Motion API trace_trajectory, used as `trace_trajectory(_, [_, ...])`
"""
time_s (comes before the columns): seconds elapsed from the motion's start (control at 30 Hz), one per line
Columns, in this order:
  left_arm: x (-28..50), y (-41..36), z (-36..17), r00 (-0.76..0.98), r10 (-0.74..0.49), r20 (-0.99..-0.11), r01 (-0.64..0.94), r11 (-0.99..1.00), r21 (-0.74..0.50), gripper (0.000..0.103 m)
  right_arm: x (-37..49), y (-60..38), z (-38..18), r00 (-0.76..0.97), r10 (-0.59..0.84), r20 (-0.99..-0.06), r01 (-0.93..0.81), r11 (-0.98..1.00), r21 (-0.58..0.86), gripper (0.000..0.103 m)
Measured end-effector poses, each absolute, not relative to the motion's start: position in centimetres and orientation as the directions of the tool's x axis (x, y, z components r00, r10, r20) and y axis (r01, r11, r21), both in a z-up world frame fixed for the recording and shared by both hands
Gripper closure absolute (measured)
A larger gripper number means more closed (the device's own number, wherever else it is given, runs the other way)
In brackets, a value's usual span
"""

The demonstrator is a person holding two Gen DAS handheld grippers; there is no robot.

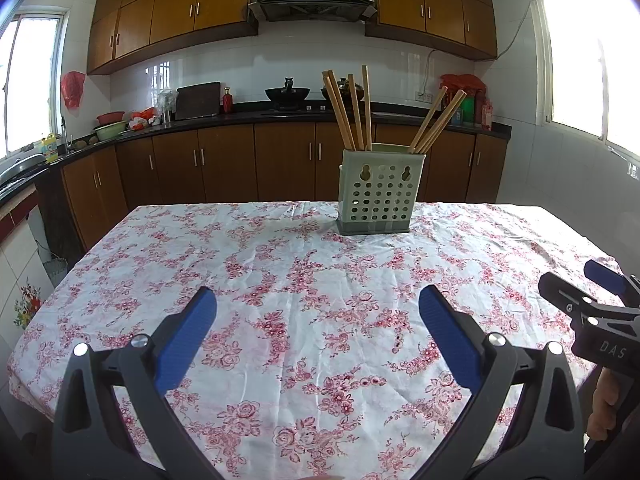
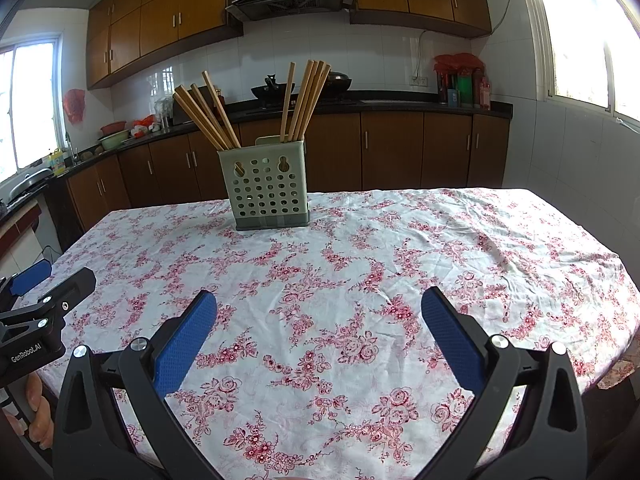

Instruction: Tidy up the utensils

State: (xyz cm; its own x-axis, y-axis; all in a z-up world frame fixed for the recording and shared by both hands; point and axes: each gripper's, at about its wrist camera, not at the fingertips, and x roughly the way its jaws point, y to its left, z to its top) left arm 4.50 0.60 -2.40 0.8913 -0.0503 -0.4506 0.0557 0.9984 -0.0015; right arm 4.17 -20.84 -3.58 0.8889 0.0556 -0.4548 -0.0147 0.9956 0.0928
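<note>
Your left gripper [image 1: 318, 312] has its two blue pads spread wide apart, and there is nothing between them, only the flowered tablecloth [image 1: 280, 264] under it. Your right gripper [image 2: 319, 314] is the same: wide open and empty. Both hover above the near edge of the table, side by side, and each one shows at the border of the other's view.

Going outward from them, the middle of the table is bare cloth. I see no loose utensil lying on it in either view. At the far edge of the table stands the pale green utensil holder [image 1: 378, 192], upright, with round holes in its wall. The wooden chopsticks [image 1: 348, 108] are standing in it in two bunches, one leaning to the left side and one to the right side. It seems the holder has two compartments, but the inside is hidden, so I cannot say for sure.

So I judge the task to be finished or nearly finished: all chopsticks you can see are already in the holder, and nothing is left on the cloth for you to pick. If anything is left, perhaps it lies outside these views.
</note>
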Motion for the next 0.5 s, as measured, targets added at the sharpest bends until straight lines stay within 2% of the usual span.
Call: trace_trajectory(0.5, [4.58, 0.9, -2.53, 0.89, -0.052, -0.454, 0.056, 0.998, -0.004, 0.004, 4.16, -20.93, -3.61, 0.889, 0.055, -0.455, -0.014, 0.996, 0.093, 0.002])
